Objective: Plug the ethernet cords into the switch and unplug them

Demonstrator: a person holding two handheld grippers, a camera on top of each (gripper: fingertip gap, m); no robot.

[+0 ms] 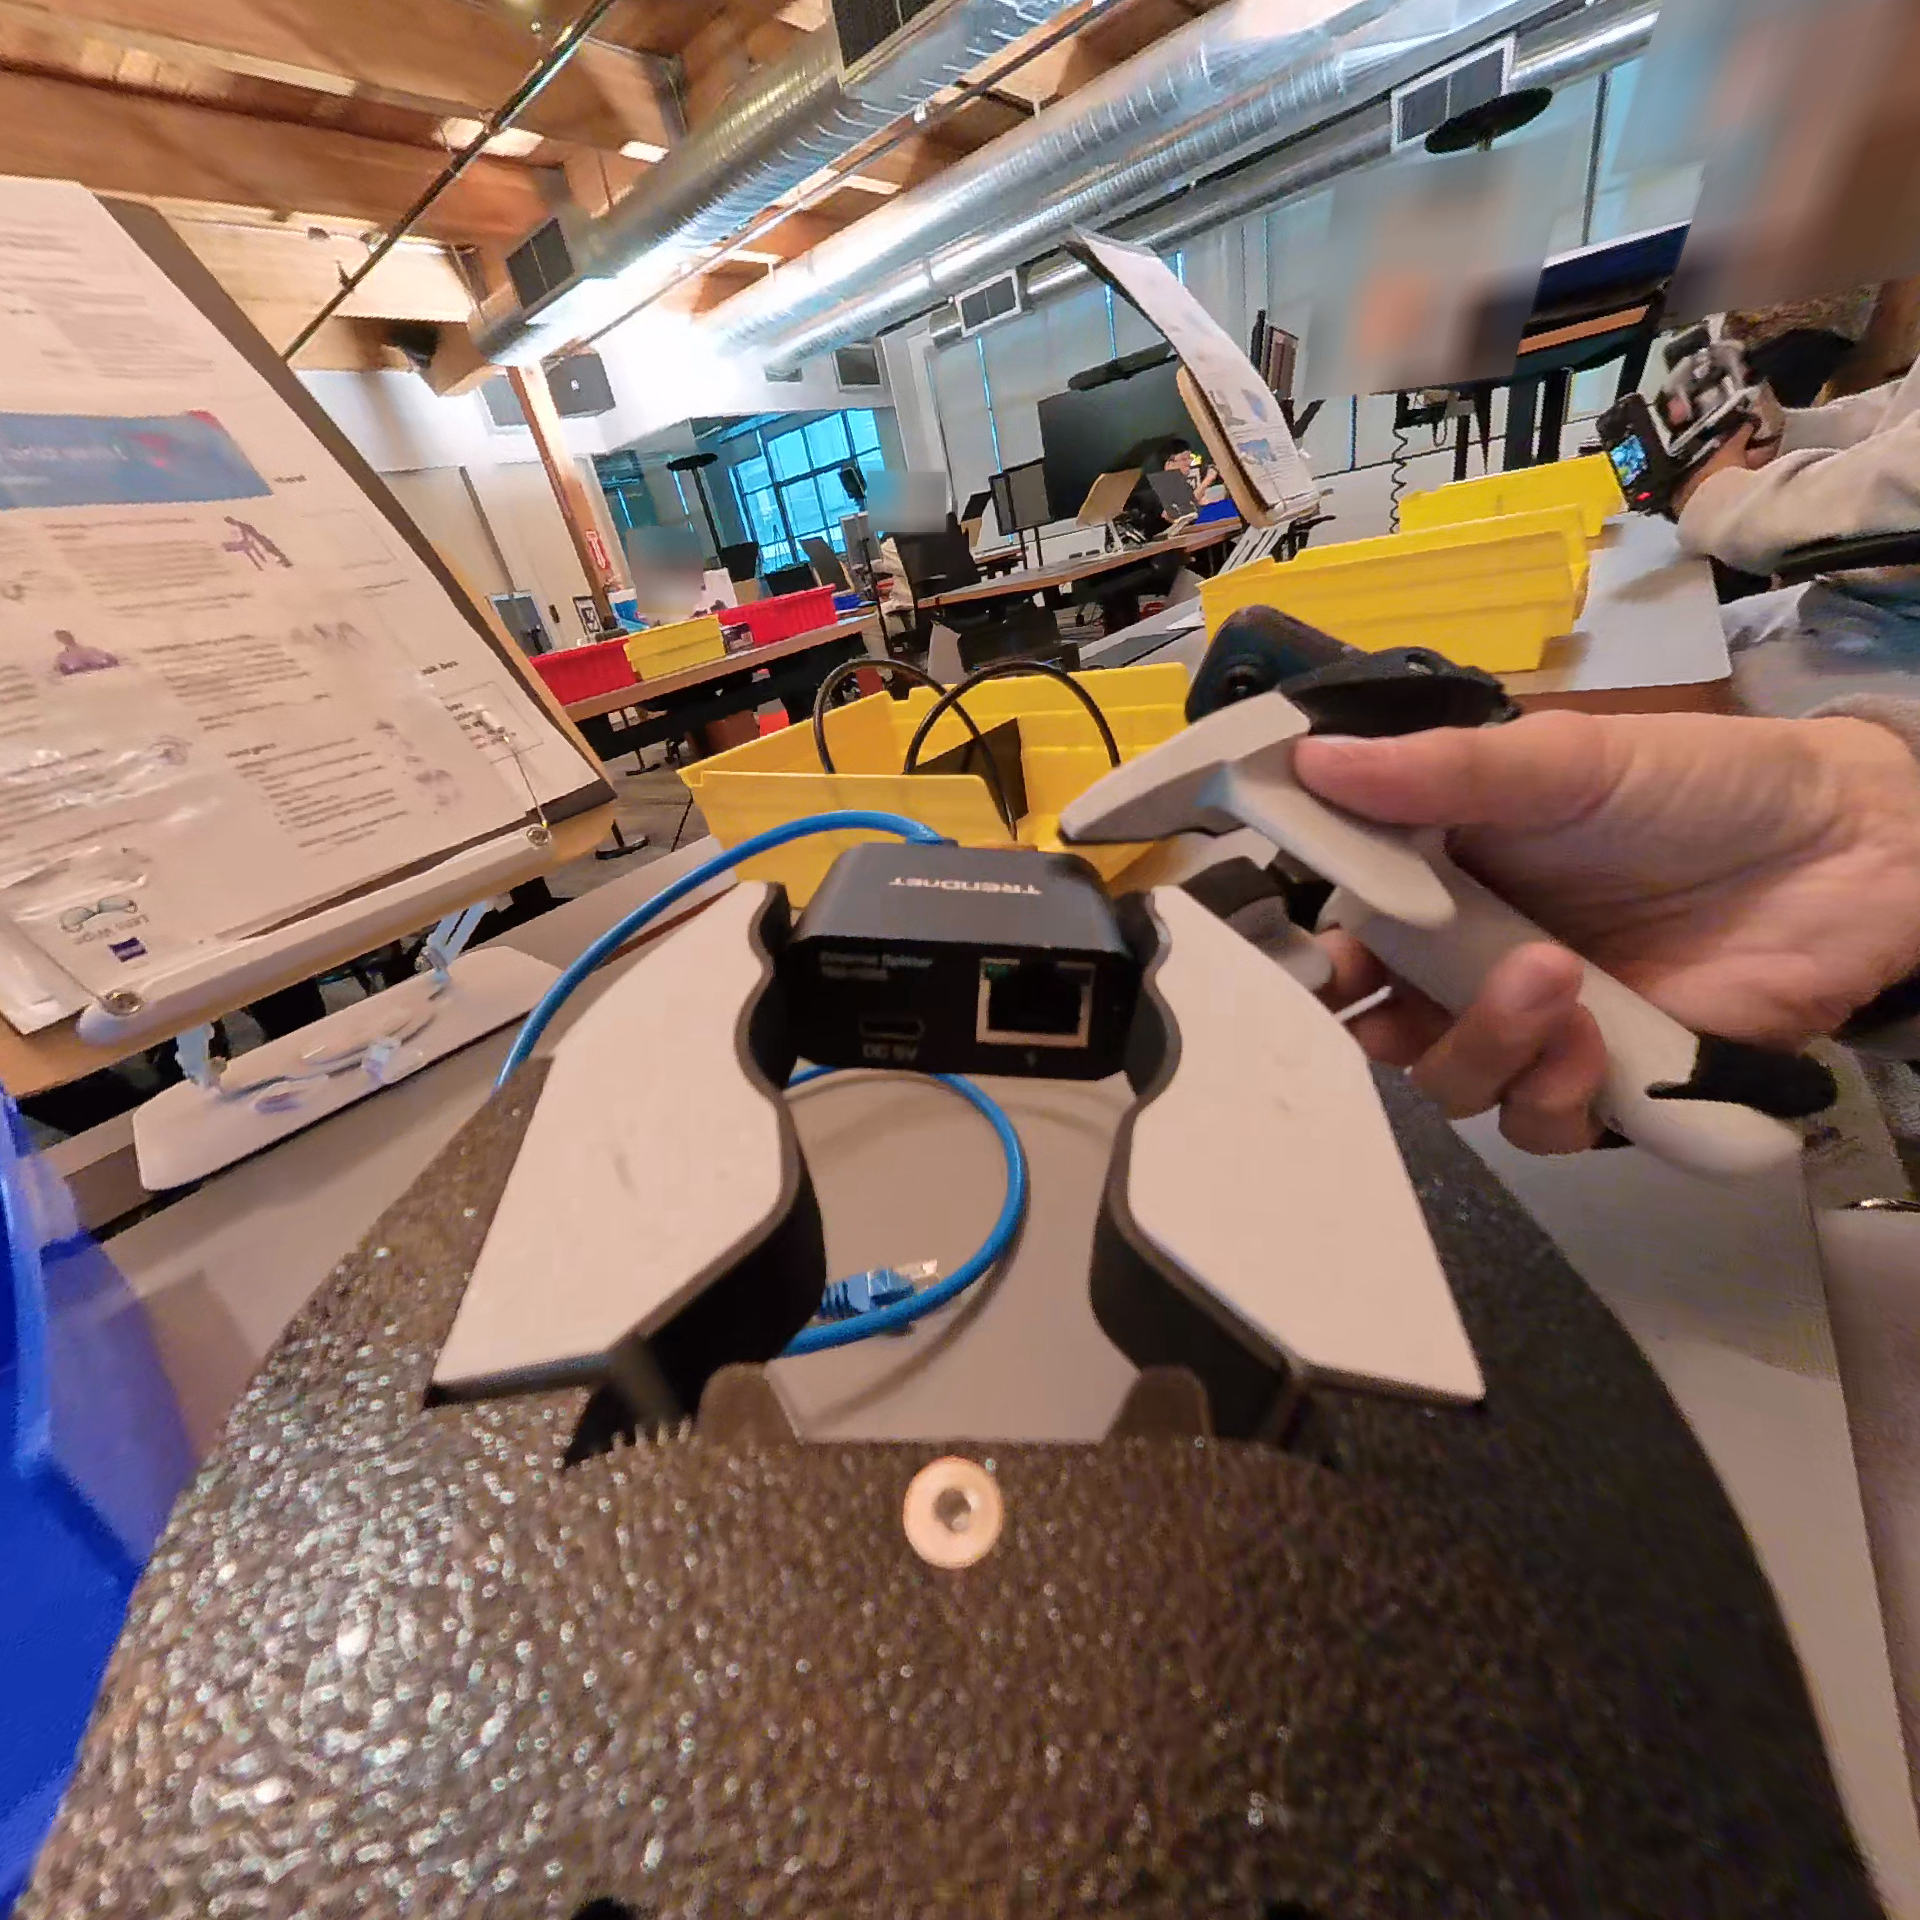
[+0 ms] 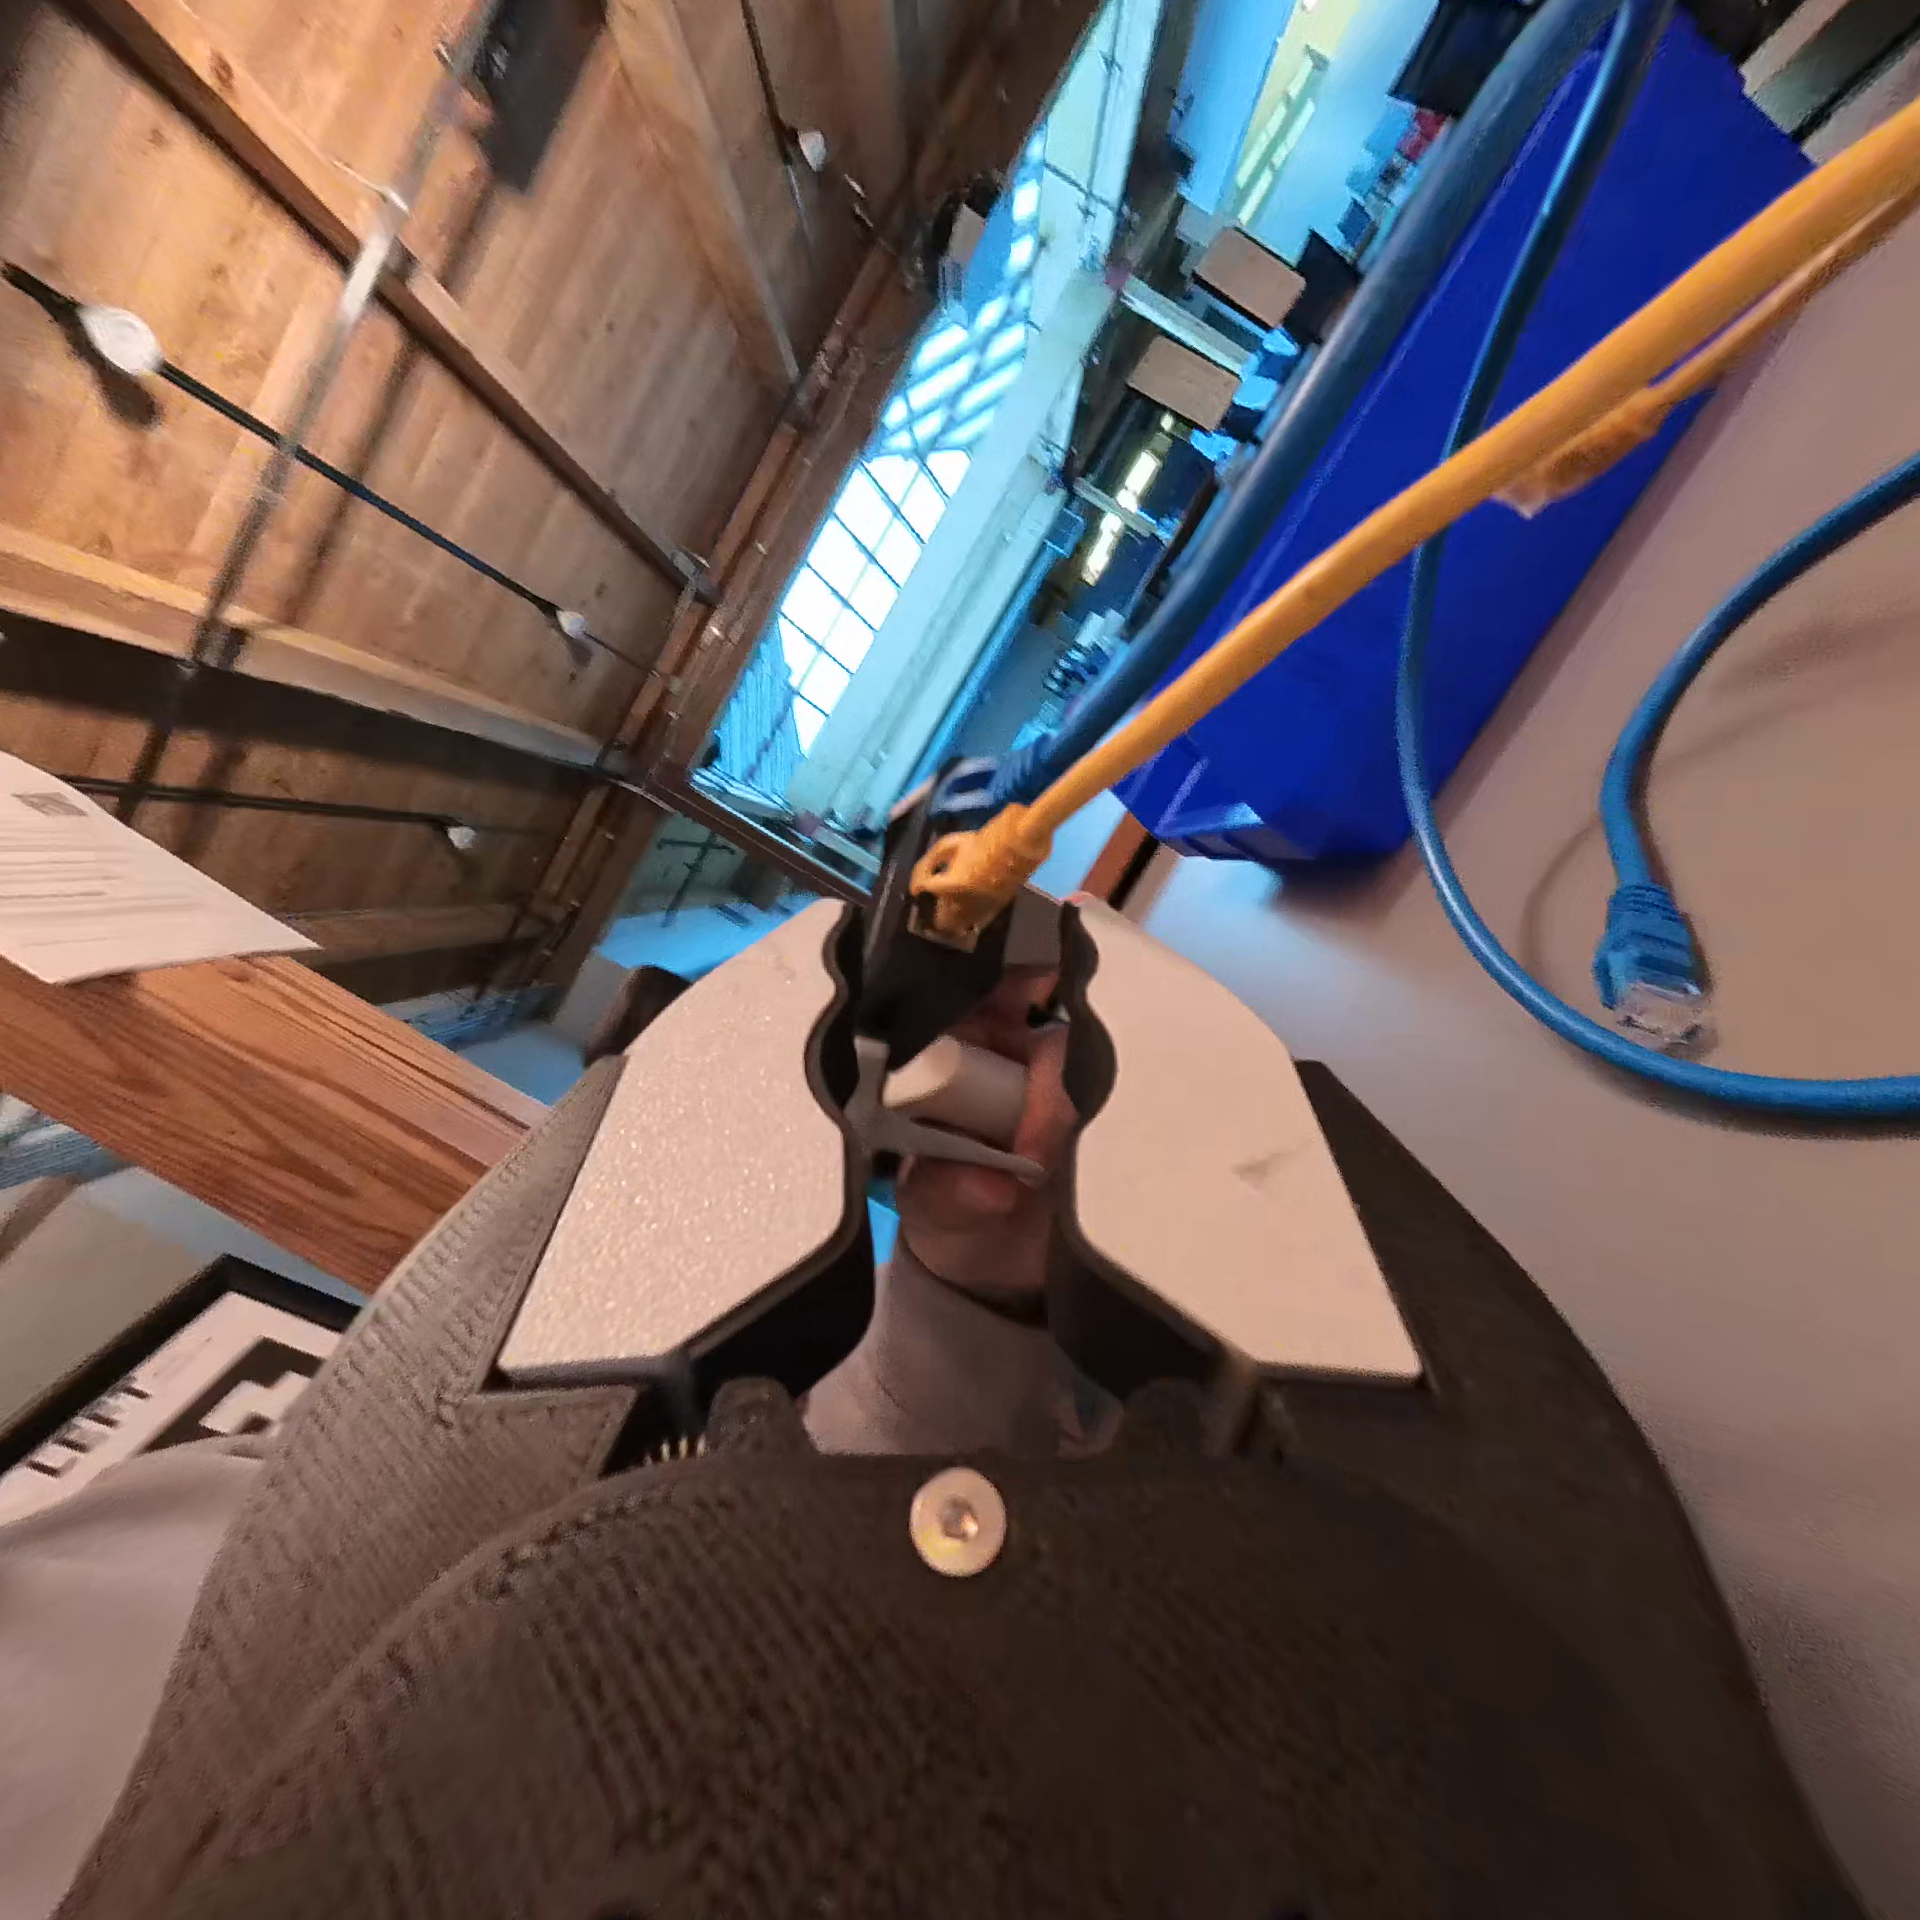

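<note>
Switch (image 1: pixel 961 961) clamped in left hand-held gripper (image 1: pixel 956 987), raised off table (image 1: pixel 1662 1299), front port empty, white lettering on top. Blue cord (image 1: pixel 997 1174) loops below, plug loose. Right hand-held gripper (image 2: pixel 961 935) pinches yellow cord (image 2: pixel 1247 665) plug at switch. Yellow bins (image 1: pixel 935 769), document stand (image 1: pixel 239 623) behind.

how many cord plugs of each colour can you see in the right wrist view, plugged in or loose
yellow plug in the switch: 1
dark blue plug in the switch: 1
loose blue plug on the table: 1
total: 3
a yellowish lump farther up the yellow cord is too blurred to count
</note>
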